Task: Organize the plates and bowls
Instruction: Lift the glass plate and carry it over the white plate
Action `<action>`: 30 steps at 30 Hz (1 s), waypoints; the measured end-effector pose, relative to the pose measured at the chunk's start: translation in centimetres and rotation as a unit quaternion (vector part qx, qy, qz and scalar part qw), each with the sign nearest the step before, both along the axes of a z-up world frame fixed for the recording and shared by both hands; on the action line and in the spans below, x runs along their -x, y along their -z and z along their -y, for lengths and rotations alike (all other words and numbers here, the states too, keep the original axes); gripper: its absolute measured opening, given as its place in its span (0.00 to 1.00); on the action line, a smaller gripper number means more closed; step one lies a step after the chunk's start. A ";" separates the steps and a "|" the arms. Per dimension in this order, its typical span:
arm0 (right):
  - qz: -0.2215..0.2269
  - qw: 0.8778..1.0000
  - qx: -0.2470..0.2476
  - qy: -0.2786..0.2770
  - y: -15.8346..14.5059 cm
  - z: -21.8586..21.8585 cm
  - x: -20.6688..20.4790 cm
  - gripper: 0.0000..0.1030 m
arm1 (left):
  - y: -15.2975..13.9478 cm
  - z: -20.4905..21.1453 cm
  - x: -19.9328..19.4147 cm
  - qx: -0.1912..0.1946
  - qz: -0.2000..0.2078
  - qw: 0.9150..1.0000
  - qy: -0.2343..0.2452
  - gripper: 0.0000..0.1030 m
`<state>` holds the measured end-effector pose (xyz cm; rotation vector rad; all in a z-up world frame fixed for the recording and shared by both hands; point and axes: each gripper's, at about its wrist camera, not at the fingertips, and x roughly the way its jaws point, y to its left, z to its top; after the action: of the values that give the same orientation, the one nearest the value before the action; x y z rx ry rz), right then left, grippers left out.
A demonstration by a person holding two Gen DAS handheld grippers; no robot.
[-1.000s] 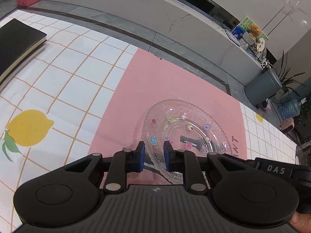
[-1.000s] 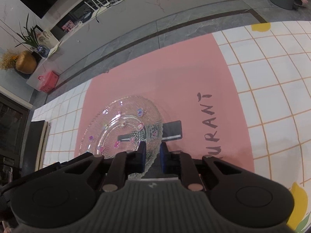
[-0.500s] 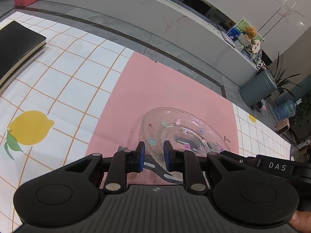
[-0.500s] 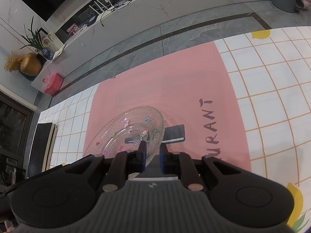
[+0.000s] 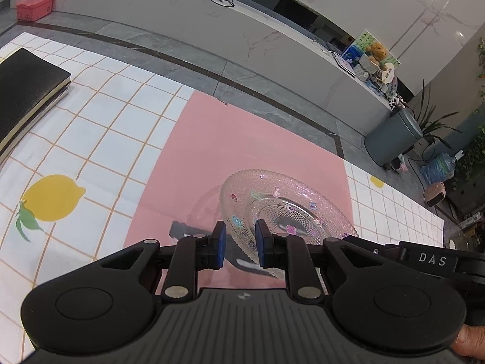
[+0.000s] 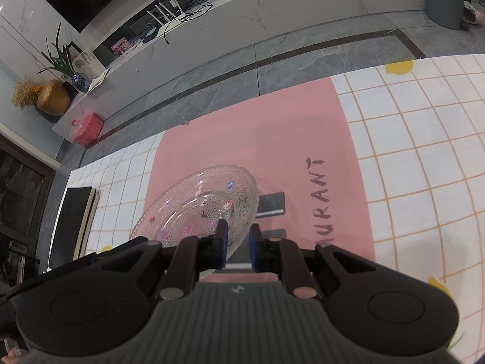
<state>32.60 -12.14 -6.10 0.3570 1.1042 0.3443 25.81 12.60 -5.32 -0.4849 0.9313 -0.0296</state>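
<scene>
- Left wrist view, nearest: the left gripper (image 5: 237, 244) had its 2 blue-padded fingers (image 5: 219, 244) closed on the near left rim of a clear glass plate (image 5: 285, 209), the rim passing between the pads.
- The plate was held tilted above a pink mat (image 5: 242, 148), its shadow falling on the mat beneath and to the left, so it did not lie flat on the cloth.
- Small coloured flower marks dotted the plate's beaded surface.
- Right wrist view, nearest: the right gripper (image 6: 238, 244) likewise had its 2 blue pads closed on the opposite rim of the same plate (image 6: 194, 203), the edge running into the narrow gap between them.
- Dark lettering (image 6: 322, 200) was printed on the mat just right of the plate in that view.
- A white checked tablecloth (image 5: 100, 127) with orange lines lay around the mat, with a yellow lemon print (image 5: 51, 197) on its left part.
- A black book (image 5: 24, 91) lay at the far left of the cloth, well apart from the plate.
- Farther off on the grey floor stood a grey bin (image 5: 394, 139), and a pink box (image 5: 35, 3) sat on the long white ledge (image 5: 212, 15) beyond.
</scene>
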 end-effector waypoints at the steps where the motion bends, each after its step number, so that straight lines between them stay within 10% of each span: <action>1: 0.000 1.000 0.001 0.000 -0.1 0.2 0.2 0.13 | -0.1 0.2 0.2 0.000 0.000 1.000 0.001 0.21; 30: -0.066 0.995 0.063 -0.047 -0.4 1.7 7.5 0.16 | 0.3 3.2 8.0 -0.015 -0.041 0.999 0.021 0.22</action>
<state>25.13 -13.87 -5.66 0.2199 1.2691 0.3359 17.81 9.38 -5.59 -0.4401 1.0213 -0.0345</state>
